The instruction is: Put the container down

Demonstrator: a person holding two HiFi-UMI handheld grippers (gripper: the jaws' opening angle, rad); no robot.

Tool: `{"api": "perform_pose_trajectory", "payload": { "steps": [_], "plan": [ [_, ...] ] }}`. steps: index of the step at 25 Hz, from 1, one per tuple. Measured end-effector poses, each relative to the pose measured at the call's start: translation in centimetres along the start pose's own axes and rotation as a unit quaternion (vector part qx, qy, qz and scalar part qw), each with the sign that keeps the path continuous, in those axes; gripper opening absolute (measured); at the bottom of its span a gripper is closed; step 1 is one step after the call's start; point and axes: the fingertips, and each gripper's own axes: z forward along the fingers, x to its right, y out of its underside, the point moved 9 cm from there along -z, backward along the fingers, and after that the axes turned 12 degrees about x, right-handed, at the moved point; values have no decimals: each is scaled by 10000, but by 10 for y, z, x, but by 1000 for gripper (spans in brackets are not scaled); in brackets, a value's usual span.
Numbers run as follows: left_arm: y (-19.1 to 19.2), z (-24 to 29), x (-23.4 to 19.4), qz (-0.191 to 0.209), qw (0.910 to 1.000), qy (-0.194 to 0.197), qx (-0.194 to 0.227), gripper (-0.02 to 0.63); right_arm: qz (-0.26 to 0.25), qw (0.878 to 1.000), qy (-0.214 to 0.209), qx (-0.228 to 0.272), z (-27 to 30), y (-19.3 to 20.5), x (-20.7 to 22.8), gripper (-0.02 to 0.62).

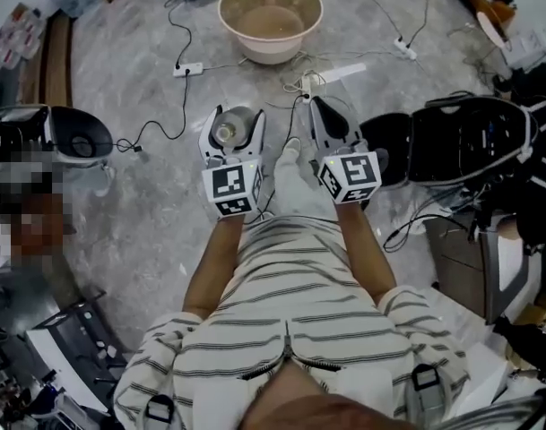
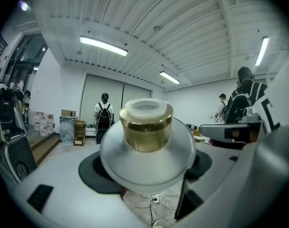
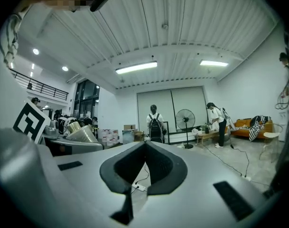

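A frosted white container (image 2: 146,127) with a gold band and a white cap sits between the dark pads (image 2: 94,171) of my left gripper (image 2: 146,167), which is shut on its wide body. From the head view the container (image 1: 228,133) shows as a round top inside the left gripper (image 1: 234,119), held in the air above the grey floor. My right gripper (image 1: 331,115) is beside it, a little to the right. Its pads meet at the tip with nothing between them (image 3: 145,148). The container (image 3: 82,132) also shows at the left of the right gripper view.
A pink basin (image 1: 270,16) with a plant stands on the floor ahead. A power strip (image 1: 187,69) and loose cables lie around it. An open black case (image 1: 470,137) is at the right, a black and white appliance (image 1: 71,137) at the left. People and a fan (image 3: 185,119) stand far off.
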Motion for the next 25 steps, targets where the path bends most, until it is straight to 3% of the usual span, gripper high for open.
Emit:
{"api": "perform_pose_trajectory", "payload": {
  "steps": [5,18,25],
  "plan": [
    [8,47,-21,91,9999,-46,-10,333,146,9998,-64,106,53,17,21,5],
    [20,240,-50,120,9998,-3,-160,333,339,9991,-131,215,213,28,133,8],
    [38,305,-70,143,9995,70,-272,333,382,9990,-70,238,273,46,168,8]
  ]
}}
